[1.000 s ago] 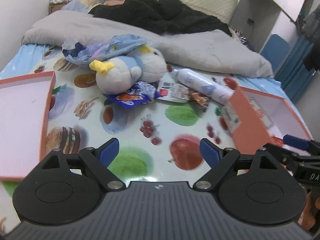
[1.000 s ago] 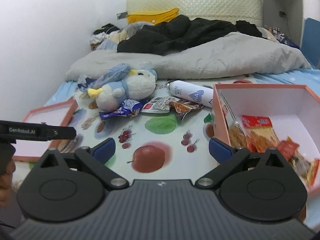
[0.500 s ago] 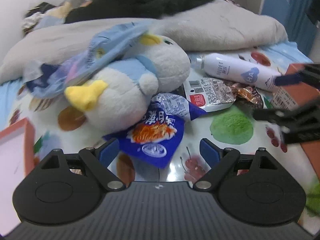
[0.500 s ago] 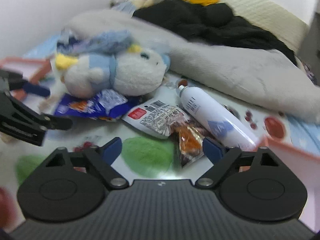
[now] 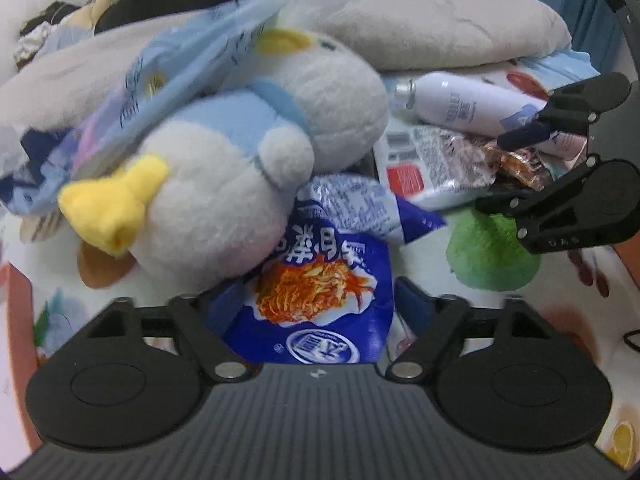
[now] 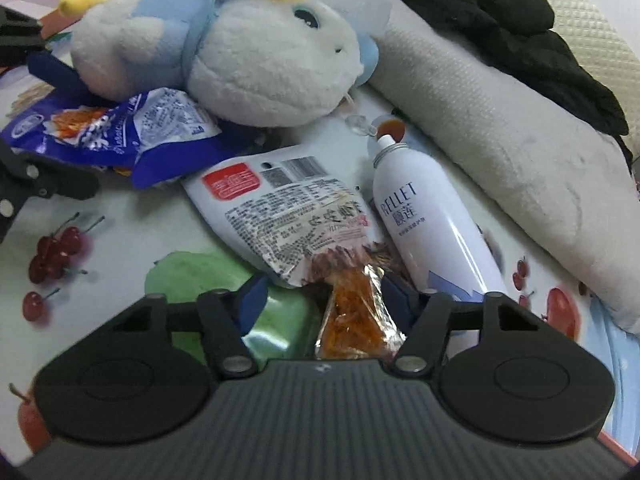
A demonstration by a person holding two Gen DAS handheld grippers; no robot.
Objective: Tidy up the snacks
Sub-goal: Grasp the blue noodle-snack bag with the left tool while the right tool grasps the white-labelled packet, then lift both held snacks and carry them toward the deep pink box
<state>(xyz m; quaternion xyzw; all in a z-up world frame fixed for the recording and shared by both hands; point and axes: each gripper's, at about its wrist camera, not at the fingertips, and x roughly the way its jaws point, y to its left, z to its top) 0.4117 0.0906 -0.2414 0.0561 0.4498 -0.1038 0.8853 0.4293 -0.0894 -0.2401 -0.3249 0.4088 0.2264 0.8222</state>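
A blue noodle-snack packet lies half under a plush penguin. My left gripper straddles the packet's near end and its jaws are closing, the pads just beside the packet's edges. In the right wrist view a clear packet of orange snack lies between the fingers of my right gripper, whose jaws are also closing, with a gap still on the left side. A white packet with a red label lies on the orange packet's far end. The right gripper also shows at the right of the left wrist view.
A white spray bottle lies just right of the orange packet. A pale blue bag rests on the plush. A grey blanket and black clothes are behind. The edge of an orange box is at the far left.
Both grippers have come forward and down onto the pile and their jaws have narrowed. The blue packet is now between the left fingers, the orange packet between the right ones.
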